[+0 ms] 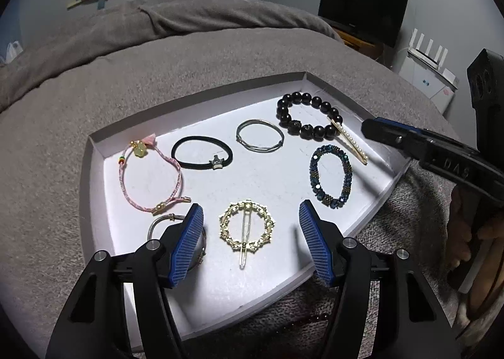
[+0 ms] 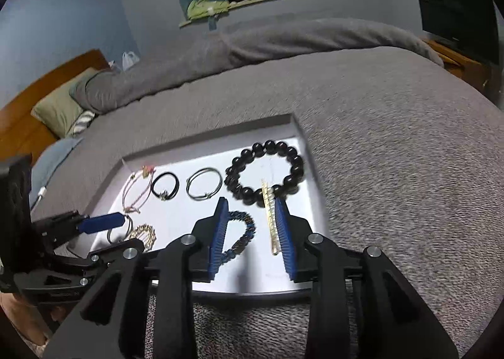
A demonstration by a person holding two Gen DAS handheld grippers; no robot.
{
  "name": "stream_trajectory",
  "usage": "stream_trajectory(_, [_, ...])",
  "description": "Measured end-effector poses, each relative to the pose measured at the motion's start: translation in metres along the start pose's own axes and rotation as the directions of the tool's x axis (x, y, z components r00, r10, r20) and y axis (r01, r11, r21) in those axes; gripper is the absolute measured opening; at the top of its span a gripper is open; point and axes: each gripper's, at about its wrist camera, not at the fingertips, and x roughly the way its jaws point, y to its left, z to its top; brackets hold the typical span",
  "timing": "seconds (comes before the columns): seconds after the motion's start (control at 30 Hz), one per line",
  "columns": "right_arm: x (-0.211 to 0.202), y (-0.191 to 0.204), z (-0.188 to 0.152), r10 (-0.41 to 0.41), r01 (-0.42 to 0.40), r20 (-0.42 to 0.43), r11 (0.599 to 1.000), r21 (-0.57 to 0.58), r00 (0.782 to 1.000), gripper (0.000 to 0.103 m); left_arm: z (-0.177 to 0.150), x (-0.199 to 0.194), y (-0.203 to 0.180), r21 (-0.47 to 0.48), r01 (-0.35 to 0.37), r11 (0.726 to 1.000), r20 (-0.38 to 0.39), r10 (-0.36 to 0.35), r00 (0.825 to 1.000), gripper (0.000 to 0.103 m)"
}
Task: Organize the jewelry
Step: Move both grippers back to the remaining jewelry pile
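- A shallow white tray (image 1: 104,170) on the grey bed (image 1: 94,82) holds all the jewelry.
- Back row: pink cord bracelet (image 1: 151,176), black hair tie (image 1: 201,152), thin grey bangle (image 1: 260,136), black bead bracelet (image 1: 307,116).
- A pearl hair clip (image 1: 349,140) lies on that bead bracelet's edge; a blue beaded bracelet (image 1: 330,179) sits just beside.
- Front: a gold round hair pin (image 1: 246,228) and a silver bangle (image 1: 163,222).
- Left claw (image 1: 250,242) is spread apart over the gold pin, empty.
- Right claw (image 2: 252,236) is released, one finger beside the pearl clip.

White tray (image 1: 104,157), black bead bracelet (image 1: 285,107), blue beaded bracelet (image 1: 315,167), gold hair clip (image 1: 267,226)
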Motion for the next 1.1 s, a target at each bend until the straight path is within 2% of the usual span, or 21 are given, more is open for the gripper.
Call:
stream_trajectory(0.13, [-0.007,-0.008,0.002,-0.027,0.026,0.023,1.000,0.008,0.999,0.042,-0.001,-0.004,-0.001,-0.004,-0.015,1.000,0.017,0.016,1.000,0.068])
stream_trajectory(0.2, [-0.008,-0.009,0.001,-0.049,0.049,0.033,0.999,0.005,0.998,0.043,-0.002,-0.007,-0.002,-0.002,-0.028,1.000,0.027,0.028,0.999,0.069])
stream_trajectory(0.33, [-0.007,-0.007,-0.001,-0.075,0.076,0.034,0.997,-0.020,0.997,0.057,-0.002,-0.012,-0.003,-0.003,-0.050,0.999,0.043,0.050,0.998,0.071])
stream_trajectory(0.5, [-0.009,-0.002,-0.003,-0.087,0.089,0.045,0.994,-0.057,0.995,0.066,-0.004,-0.024,-0.002,-0.008,-0.111,0.994,0.078,0.111,0.991,0.083])
stream_trajectory(0.57, [-0.013,-0.001,-0.003,-0.081,0.085,0.064,0.995,-0.062,0.995,0.076,-0.004,-0.030,0.001,-0.027,-0.123,0.992,0.093,0.125,0.988,0.084])
stream_trajectory(0.6, [-0.014,-0.001,-0.003,-0.079,0.083,0.072,0.995,-0.063,0.994,0.079,-0.004,-0.032,0.003,-0.039,-0.125,0.991,0.099,0.129,0.987,0.086])
stream_trajectory(0.67, [-0.019,0.001,-0.002,-0.071,0.078,0.099,0.995,-0.066,0.993,0.091,-0.004,-0.037,0.007,-0.065,-0.133,0.989,0.119,0.140,0.983,0.093])
stream_trajectory(0.73, [-0.022,0.003,-0.003,-0.060,0.068,0.117,0.996,-0.065,0.991,0.097,-0.005,-0.044,0.010,-0.094,-0.157,0.983,0.151,0.170,0.974,0.094])
stream_trajectory(1.0, [-0.026,0.010,-0.004,-0.070,0.083,0.150,0.993,-0.081,0.986,0.098,-0.010,-0.065,0.026,-0.177,-0.224,0.958,0.187,0.257,0.948,0.096])
stream_trajectory(1.1, [-0.026,0.014,-0.006,-0.072,0.086,0.149,0.992,-0.091,0.986,0.098,-0.017,-0.073,0.027,-0.183,-0.268,0.946,0.196,0.302,0.933,0.096])
